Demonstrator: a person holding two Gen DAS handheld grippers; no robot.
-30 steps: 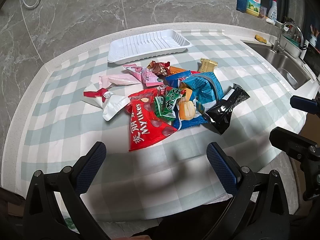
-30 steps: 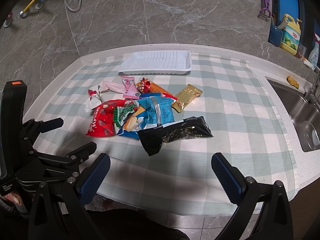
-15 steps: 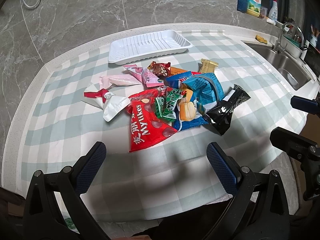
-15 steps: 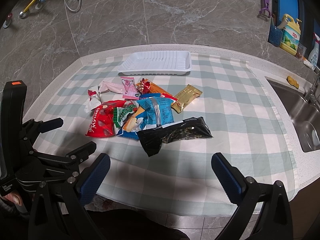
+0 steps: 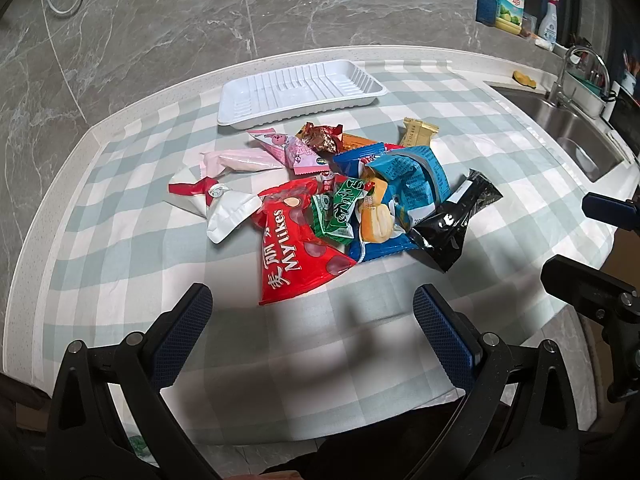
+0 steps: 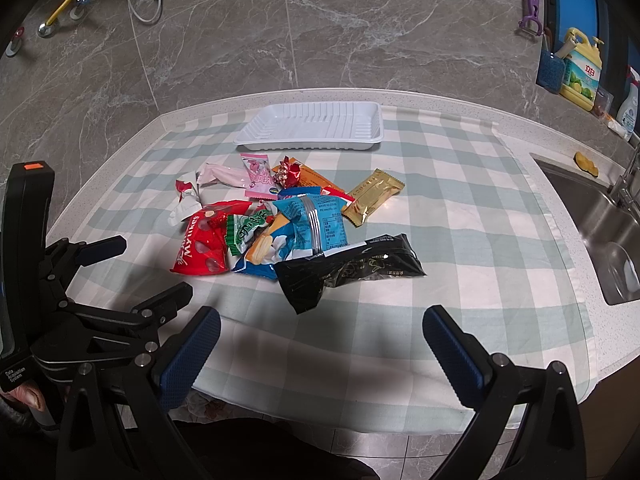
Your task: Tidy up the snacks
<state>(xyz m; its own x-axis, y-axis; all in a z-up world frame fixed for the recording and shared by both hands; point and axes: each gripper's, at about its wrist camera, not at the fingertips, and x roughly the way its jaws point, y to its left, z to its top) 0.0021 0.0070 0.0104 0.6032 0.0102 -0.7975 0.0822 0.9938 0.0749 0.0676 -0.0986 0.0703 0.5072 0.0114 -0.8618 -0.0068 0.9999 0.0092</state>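
Counter (image 6: 516, 136): pale speckled top running along a grey marble wall, with a sink (image 6: 608, 236) let into its right end; unchanged from a second ago.
Cloth (image 6: 460, 208): green-and-white check, spread over most of the counter, its front hem hanging over the counter's front edge.
Tray (image 6: 312, 126) (image 5: 300, 92): white ribbed plastic, nothing in it, on the cloth near the counter's back edge; same spot as before.
Snack pile (image 6: 288, 220) (image 5: 340, 200): heaped mid-cloth, just in front of the tray and apart from it; no packet has moved since the earlier frames.
Red Mylikes bag (image 5: 296, 248) (image 6: 200, 244): left front of the pile, nearest the left gripper.
Black packet (image 6: 352, 268) (image 5: 456, 220): right front of the pile, partly under the blue bag (image 6: 316, 224).
Gold packet (image 6: 372, 196): right edge of the pile, lying flat, angled toward the tray.
White-and-red wrapper (image 5: 216, 204): left edge of the pile, beside the pink packets.
Left gripper (image 5: 312, 328) (image 6: 136, 268): jaws wide apart, holding nothing, hanging above the cloth's front edge short of the pile; pose matches the earlier frames.
Right gripper (image 6: 320, 344): jaws wide apart, nothing between them, above the cloth's front edge facing the black packet; likewise no shift.
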